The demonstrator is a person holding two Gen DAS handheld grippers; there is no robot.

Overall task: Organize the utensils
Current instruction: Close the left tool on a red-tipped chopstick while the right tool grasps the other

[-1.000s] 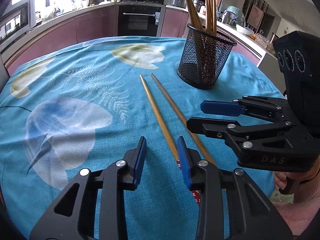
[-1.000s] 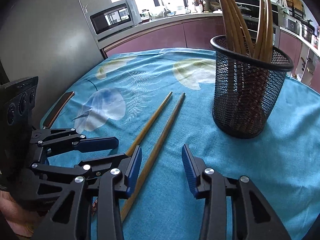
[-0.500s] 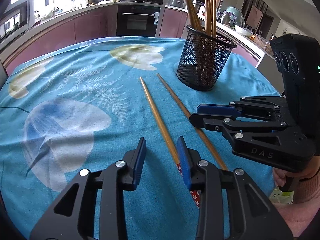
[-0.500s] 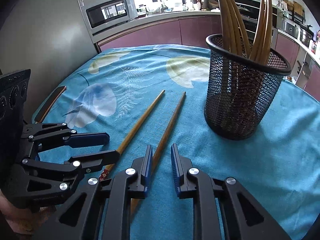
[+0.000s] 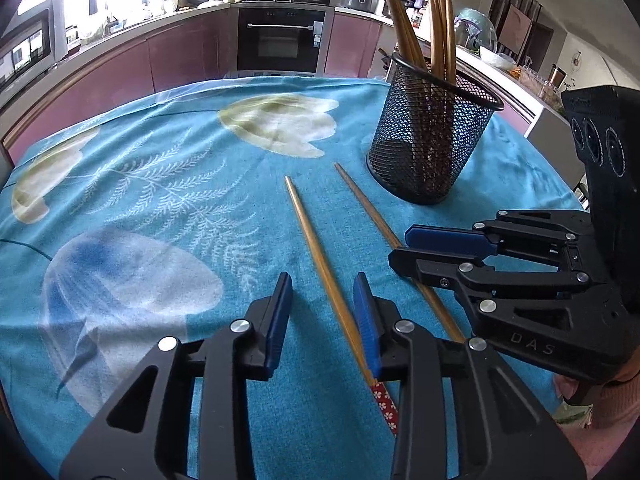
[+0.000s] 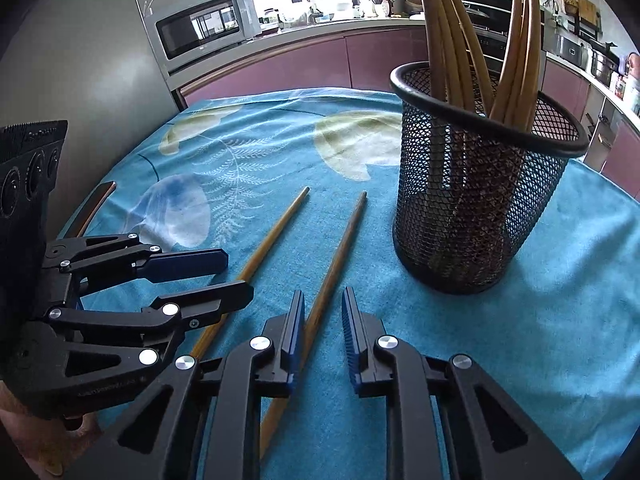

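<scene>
Two wooden chopsticks lie side by side on the blue cloth. The lighter one (image 5: 320, 264) (image 6: 264, 248) runs between the fingers of my open left gripper (image 5: 322, 312), close to its right finger. The darker one (image 5: 376, 224) (image 6: 336, 264) runs between the fingers of my right gripper (image 6: 322, 320), which is narrowly open around it, its left finger touching or nearly so. A black mesh cup (image 5: 432, 140) (image 6: 476, 184) holding several chopsticks stands upright beyond them to the right. The left gripper also shows in the right wrist view (image 6: 224, 276), the right one in the left wrist view (image 5: 404, 248).
The table wears a blue floral cloth (image 5: 140, 200). A kitchen counter, an oven (image 5: 280, 40) and a microwave (image 6: 200, 28) lie beyond the table's far edge. A hand holds the right gripper at the lower right (image 5: 600, 392).
My right gripper narrowed from wide open and moved over the darker chopstick, which now lies between its fingers. The left gripper has stayed open over the lighter chopstick.
</scene>
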